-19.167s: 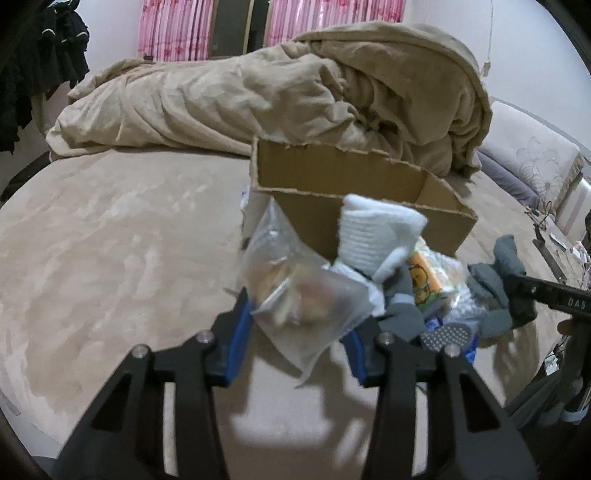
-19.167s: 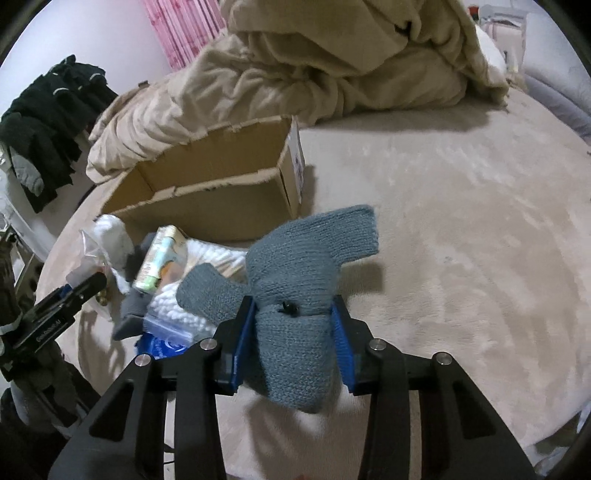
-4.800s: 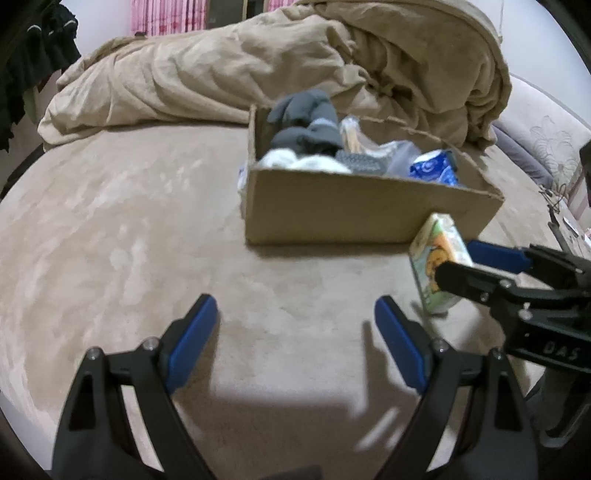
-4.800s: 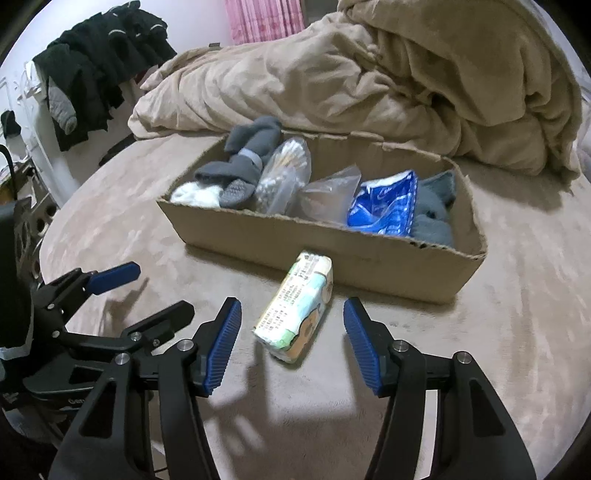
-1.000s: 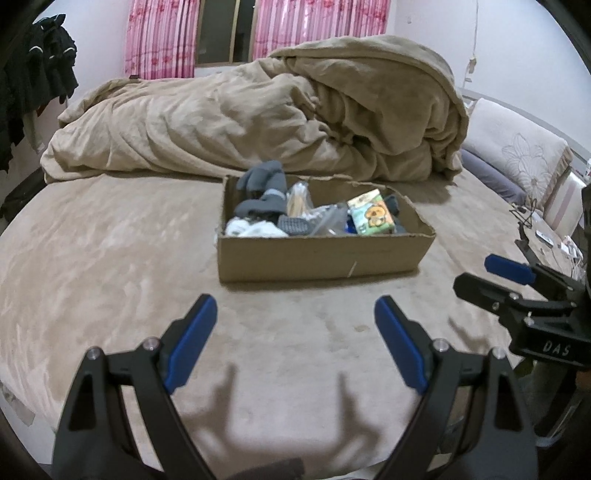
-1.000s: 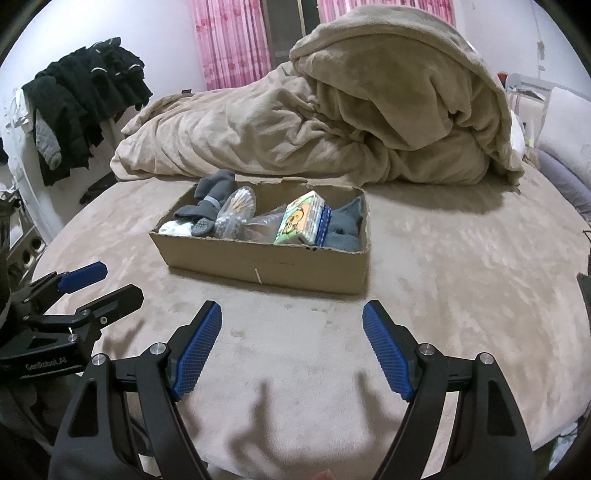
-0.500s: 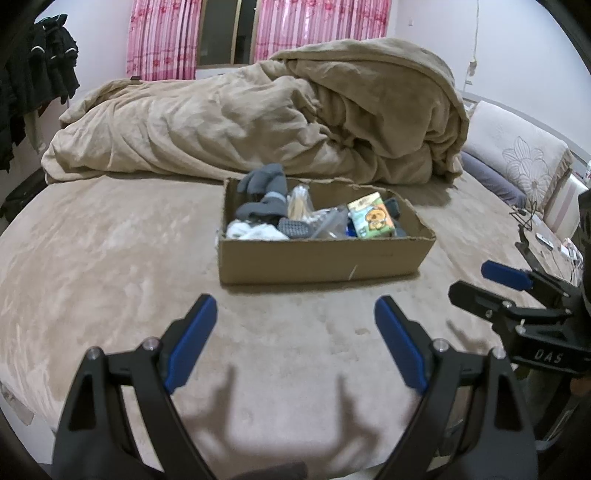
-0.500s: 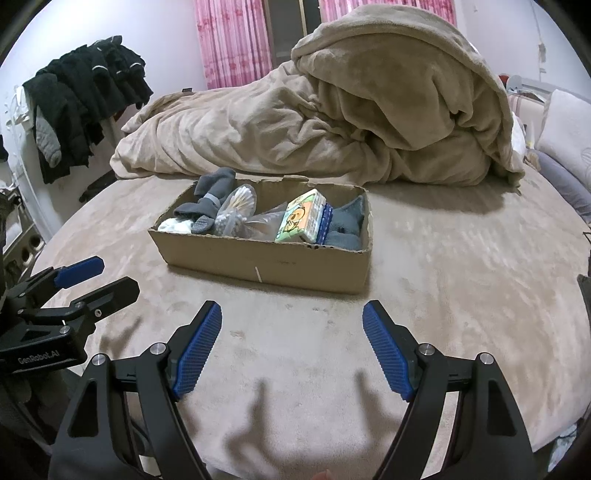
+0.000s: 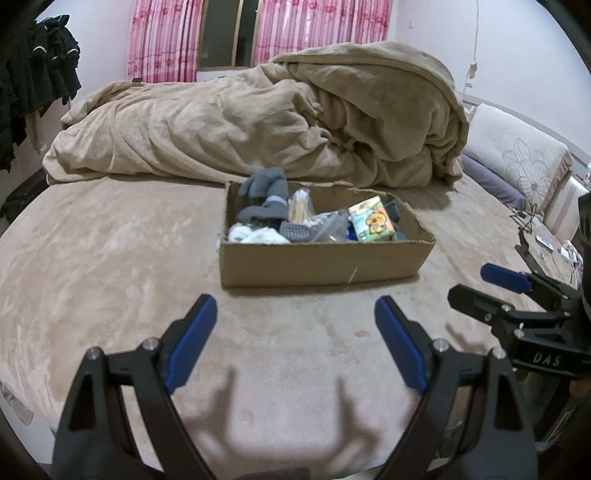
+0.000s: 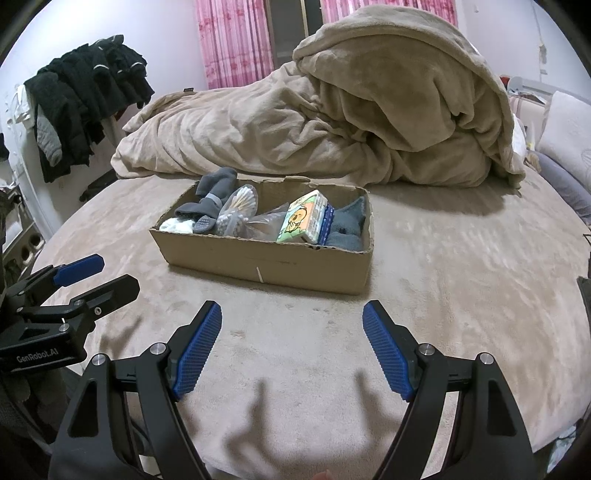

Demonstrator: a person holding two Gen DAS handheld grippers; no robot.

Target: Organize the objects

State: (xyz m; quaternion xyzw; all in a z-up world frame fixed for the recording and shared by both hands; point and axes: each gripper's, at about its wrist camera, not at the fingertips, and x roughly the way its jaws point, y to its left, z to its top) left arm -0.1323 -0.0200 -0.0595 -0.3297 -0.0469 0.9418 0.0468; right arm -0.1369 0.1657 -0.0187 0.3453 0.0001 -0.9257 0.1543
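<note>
cardboard box (image 9: 325, 264): we find it standing on the bed surface, near the middle, just in front of the heaped blanket; open top, long side toward both grippers.
box contents: we note grey socks (image 9: 267, 192) at the left end, a clear bag of cotton swabs (image 10: 236, 208) beside them, white fabric (image 9: 258, 235) in the near left corner, a crumpled clear bag (image 10: 266, 223) in the middle, a tissue pack with a cartoon print (image 10: 303, 219) propped upright on its edge, and a grey knit item (image 10: 347, 225) at the right end.
reason for placement: we judge the items stand packed side by side so that all fit in one row; the tissue pack leans on its neighbours, which keep it upright.
left gripper (image 9: 295, 332): jaws wide apart, nothing between them; it hovers over bare bed, well short of the box.
right gripper (image 10: 291, 334): jaws wide apart, empty; likewise short of the box.
reason for hold: we judge both tools stand off because no loose item shows on the bed; the sorting looks complete.
surface: beige plush bed cover (image 10: 461, 295), bare around the box, with gripper shadows in the foreground.
blanket (image 9: 295, 122): tan, bundled high behind the box.
room: pink curtains (image 9: 314, 27) at the window, dark clothes (image 10: 81, 103) hanging at the left, a pale floral cushion (image 9: 517, 162) at the right.
</note>
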